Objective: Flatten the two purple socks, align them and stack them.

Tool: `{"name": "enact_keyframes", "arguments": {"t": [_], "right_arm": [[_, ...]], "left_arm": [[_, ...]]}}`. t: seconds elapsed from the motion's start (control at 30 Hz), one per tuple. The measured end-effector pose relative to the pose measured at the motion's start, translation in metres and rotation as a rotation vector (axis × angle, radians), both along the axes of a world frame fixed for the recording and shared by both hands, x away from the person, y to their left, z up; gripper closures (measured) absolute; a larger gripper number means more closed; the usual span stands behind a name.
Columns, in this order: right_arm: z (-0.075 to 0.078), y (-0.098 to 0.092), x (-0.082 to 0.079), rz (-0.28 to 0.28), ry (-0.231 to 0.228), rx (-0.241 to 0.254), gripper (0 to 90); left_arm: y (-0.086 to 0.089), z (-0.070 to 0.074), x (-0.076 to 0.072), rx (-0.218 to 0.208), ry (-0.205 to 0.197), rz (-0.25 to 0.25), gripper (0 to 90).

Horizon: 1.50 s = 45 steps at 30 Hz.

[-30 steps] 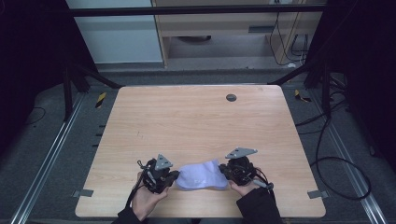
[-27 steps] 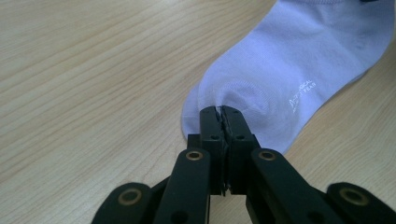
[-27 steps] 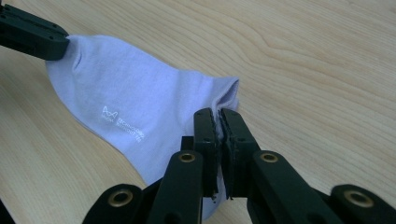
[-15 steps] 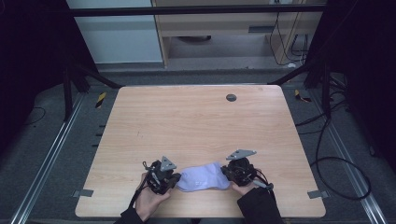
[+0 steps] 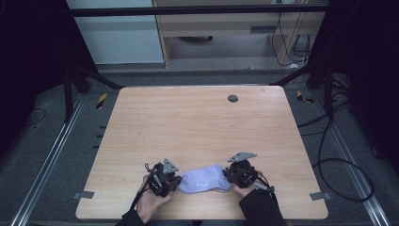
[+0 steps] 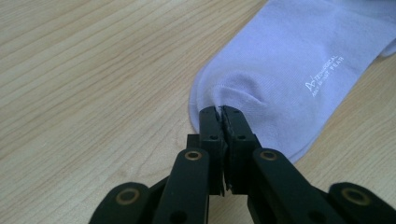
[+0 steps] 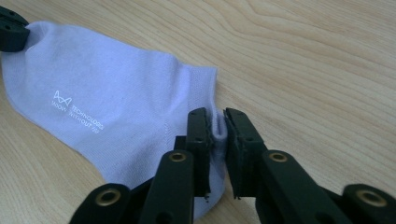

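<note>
High view puts the pale lilac sock [image 5: 203,180] at the near edge of the wooden surface [image 5: 197,122], stretched left to right between the two tools. Compared with a second ago, the left tool [image 5: 175,181] sits slightly further right and a touch nearer the edge, and the sock between the tools looks a little shorter and more bunched, with its middle humped rather than flat. The right tool [image 5: 230,176] has barely shifted. My reading is that the sock is being gathered or drawn in from its left end, perhaps the start of a fold, though the pictures cannot settle which.

Left gripper view shows the left tool [image 6: 221,114] with its jaws pressed together on a small pinch of fabric at the rounded end of the sock [image 6: 289,70]; the cloth puckers right where they bite. Right gripper view shows the right tool [image 7: 215,128] clamped on a thin ridge of fabric at the other end of the sock [image 7: 107,98], the jaws nearly closed with the fold standing between them; the tip of the left tool [image 7: 11,28] shows at the far left corner, still on the sock.

White printing on the sock includes a small angular logo. Beside it the larger line seems to read TECHNOLOGIES; the smaller line beneath is too fine to read with confidence
</note>
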State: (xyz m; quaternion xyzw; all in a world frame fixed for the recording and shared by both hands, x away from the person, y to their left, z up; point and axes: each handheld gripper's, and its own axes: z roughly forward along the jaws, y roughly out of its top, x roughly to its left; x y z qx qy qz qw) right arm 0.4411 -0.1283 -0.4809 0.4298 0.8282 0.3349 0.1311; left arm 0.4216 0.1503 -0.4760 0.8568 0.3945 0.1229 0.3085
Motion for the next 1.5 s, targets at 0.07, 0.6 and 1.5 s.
{"name": "enact_keyframes", "arguments": {"t": [0.07, 0.6, 1.5], "right_arm": [[0.002, -0.001, -0.002, 0.002, -0.018, 0.013, 76.4], [0.003, 0.004, -0.008, 0.033, -0.099, 0.057, 84.4], [0.007, 0.005, -0.017, 0.074, -0.125, 0.089, 90.0]], "left_arm": [[0.002, 0.004, -0.001, -0.004, -0.019, 0.005, 83.6], [-0.010, -0.002, 0.000, -0.016, -0.049, -0.039, 79.0], [-0.010, -0.008, -0.002, 0.015, -0.038, -0.048, 83.0]]}}
